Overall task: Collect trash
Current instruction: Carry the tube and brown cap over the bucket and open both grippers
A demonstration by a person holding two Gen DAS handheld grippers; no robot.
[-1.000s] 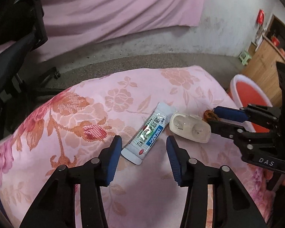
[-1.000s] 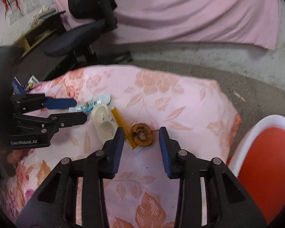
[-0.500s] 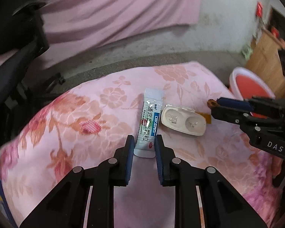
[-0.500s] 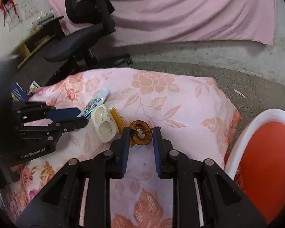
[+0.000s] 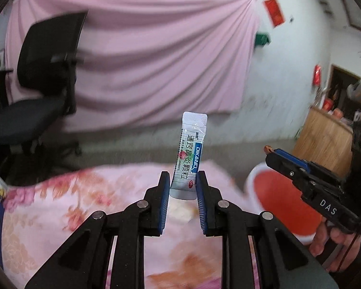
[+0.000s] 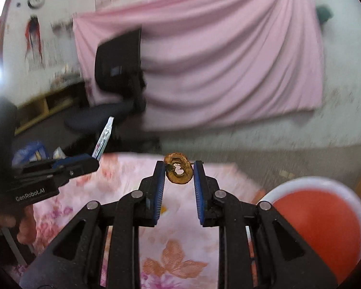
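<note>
Blue-padded left tongs (image 5: 180,190) are gripping a white medicine sachet (image 5: 189,162) by its bottom end, so most of the packet is standing up free above the pads and leaning a touch to one side; I reckon a quick swing could be bending it over or sliding it out of such a shallow pinch. Right tongs (image 6: 178,175) are closing on a brown dried ring-shaped scrap (image 6: 178,171), clamped only at its edges right at the tips, and being brittle-looking, it could be crumbling or popping free if the squeeze shifts. Both loads are hanging in the air above the floral-cloth bench (image 6: 122,187). Red bin with a white rim (image 6: 320,219) is sitting off the bench's right edge, lower down, near the right tongs and further across from the left ones. Between tongs and bin there is open air, though the two tools are working close together and could be clashing on the way over.
</note>
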